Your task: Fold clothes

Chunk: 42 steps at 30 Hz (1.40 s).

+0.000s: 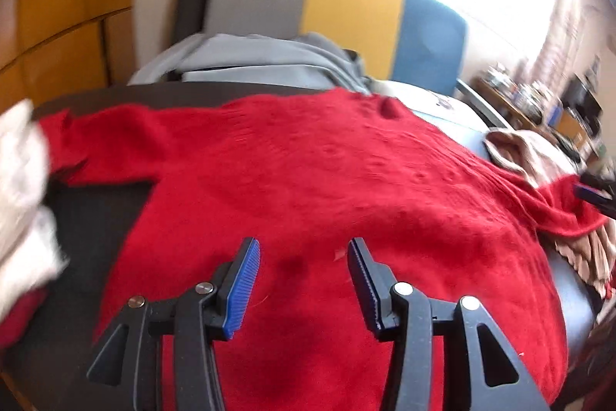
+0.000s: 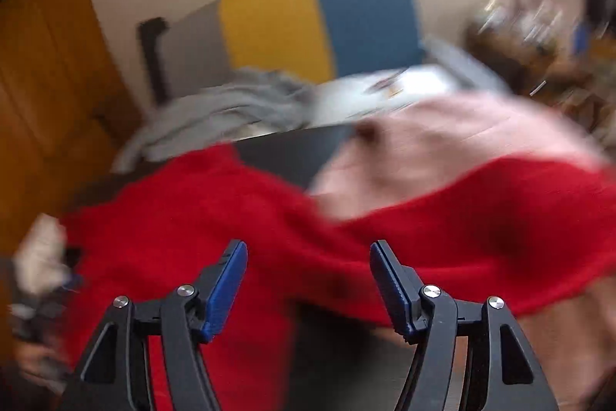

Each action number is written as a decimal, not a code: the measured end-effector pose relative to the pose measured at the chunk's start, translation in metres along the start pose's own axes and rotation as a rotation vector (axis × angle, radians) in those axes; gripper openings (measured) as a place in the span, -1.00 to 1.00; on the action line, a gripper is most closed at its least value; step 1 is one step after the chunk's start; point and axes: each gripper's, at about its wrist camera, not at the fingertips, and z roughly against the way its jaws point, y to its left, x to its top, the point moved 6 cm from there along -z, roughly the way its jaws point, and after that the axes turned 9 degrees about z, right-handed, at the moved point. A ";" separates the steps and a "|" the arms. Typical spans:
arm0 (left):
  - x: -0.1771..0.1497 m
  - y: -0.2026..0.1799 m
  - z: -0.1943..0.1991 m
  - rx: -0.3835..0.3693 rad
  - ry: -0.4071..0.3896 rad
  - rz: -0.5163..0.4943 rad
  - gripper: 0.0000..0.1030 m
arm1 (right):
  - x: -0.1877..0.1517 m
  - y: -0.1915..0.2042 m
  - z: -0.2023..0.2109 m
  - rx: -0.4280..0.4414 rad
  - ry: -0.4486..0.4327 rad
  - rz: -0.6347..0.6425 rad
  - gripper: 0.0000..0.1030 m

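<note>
A red knit sweater (image 1: 308, 180) lies spread flat over a dark table (image 1: 96, 210), one sleeve reaching left and the other running off to the right. My left gripper (image 1: 304, 243) hovers open above the sweater's lower body, with nothing between its blue pads (image 1: 244, 280). At the right edge of the left wrist view, my right gripper (image 1: 591, 193) shows beside the end of the right sleeve (image 1: 558, 210). In the blurred right wrist view, the right gripper (image 2: 310, 245) stands open over the sweater (image 2: 173, 226), with no cloth pinched between its pads.
A chair with a grey, yellow and blue back (image 1: 346, 10) stands behind the table, grey clothing (image 1: 250, 60) heaped on it. A beige garment (image 1: 531, 153) lies at the table's right end. White cloth (image 1: 19, 180) sits at the left. A wooden cabinet (image 1: 69, 26) is at the left.
</note>
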 end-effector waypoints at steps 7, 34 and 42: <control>-0.024 0.009 -0.034 -0.030 0.050 0.065 -0.05 | 0.024 -0.008 -0.123 0.099 0.115 -0.211 0.21; 0.103 0.022 -0.145 0.176 0.023 0.024 0.11 | 0.050 0.085 -0.227 -0.066 0.105 0.248 -0.50; 0.106 0.041 -0.142 0.171 0.010 0.161 0.13 | 0.079 0.078 -0.264 -0.098 0.071 0.305 -0.43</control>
